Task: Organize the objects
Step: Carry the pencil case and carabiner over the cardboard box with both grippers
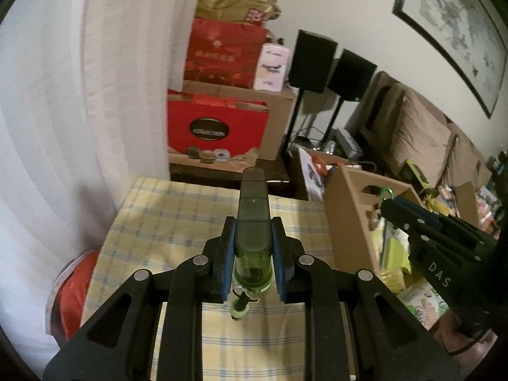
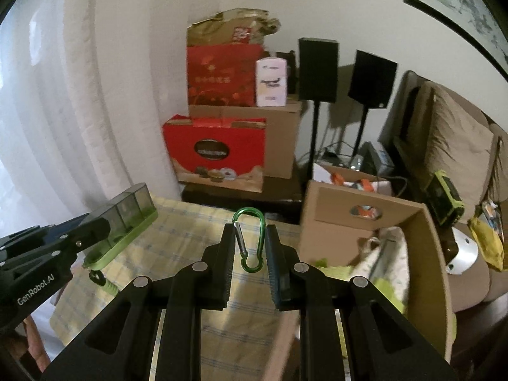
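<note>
My left gripper [image 1: 253, 227] is shut on a long green pill box [image 1: 253, 219] with a smoky lid, held above the yellow checked cloth [image 1: 177, 222]; a small cord loop hangs from its near end. From the right wrist view the same pill box [image 2: 127, 222] pokes out of the left gripper [image 2: 104, 227] at the left. My right gripper [image 2: 249, 238] is shut on a green carabiner [image 2: 250, 241], upright between the pads, over the cloth [image 2: 177, 247]. In the left wrist view the right gripper [image 1: 389, 204] sits at the right with the carabiner [image 1: 386, 193] tip showing.
An open cardboard box [image 2: 374, 222] with soft items inside stands right of the cloth. Red gift boxes [image 2: 219, 155] and cartons are stacked behind, next to two black speakers [image 2: 317, 70] on stands. A sofa with cushions [image 2: 457, 146] is at the right, a white curtain [image 1: 63, 127] at the left.
</note>
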Action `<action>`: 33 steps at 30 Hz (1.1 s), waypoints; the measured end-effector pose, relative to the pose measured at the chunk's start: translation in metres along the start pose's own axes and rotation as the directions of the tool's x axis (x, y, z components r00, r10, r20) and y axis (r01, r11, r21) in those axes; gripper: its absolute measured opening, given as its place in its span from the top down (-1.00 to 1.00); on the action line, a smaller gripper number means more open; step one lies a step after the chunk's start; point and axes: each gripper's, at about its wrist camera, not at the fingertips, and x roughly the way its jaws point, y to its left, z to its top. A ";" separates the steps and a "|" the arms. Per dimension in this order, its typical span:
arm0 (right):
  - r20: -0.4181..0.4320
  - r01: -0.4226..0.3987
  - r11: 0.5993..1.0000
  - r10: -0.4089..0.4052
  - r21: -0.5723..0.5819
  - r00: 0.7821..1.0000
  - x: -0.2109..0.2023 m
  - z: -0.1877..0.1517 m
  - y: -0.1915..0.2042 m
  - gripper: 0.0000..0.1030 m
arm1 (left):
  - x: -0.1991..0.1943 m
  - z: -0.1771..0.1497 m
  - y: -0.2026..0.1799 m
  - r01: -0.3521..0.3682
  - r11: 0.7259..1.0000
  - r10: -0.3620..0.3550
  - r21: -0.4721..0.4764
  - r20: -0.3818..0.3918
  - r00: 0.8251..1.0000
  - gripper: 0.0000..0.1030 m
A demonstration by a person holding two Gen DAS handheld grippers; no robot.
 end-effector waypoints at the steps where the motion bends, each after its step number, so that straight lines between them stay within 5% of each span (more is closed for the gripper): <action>1: 0.000 0.006 1.000 -0.006 0.006 1.000 -0.002 -0.001 -0.005 0.65 | 0.001 0.001 -0.006 0.005 1.000 -0.005 0.007 -0.001 1.000 0.62; 23: -0.049 0.136 0.982 -0.131 0.133 0.990 -0.032 -0.027 -0.125 0.65 | 0.023 -0.002 -0.152 0.182 0.971 -0.175 0.152 -0.057 0.983 0.62; 33: -0.116 0.155 0.973 -0.137 0.172 0.984 -0.017 -0.046 -0.156 0.65 | 0.056 -0.012 -0.194 0.268 0.949 -0.250 0.165 -0.119 0.961 0.62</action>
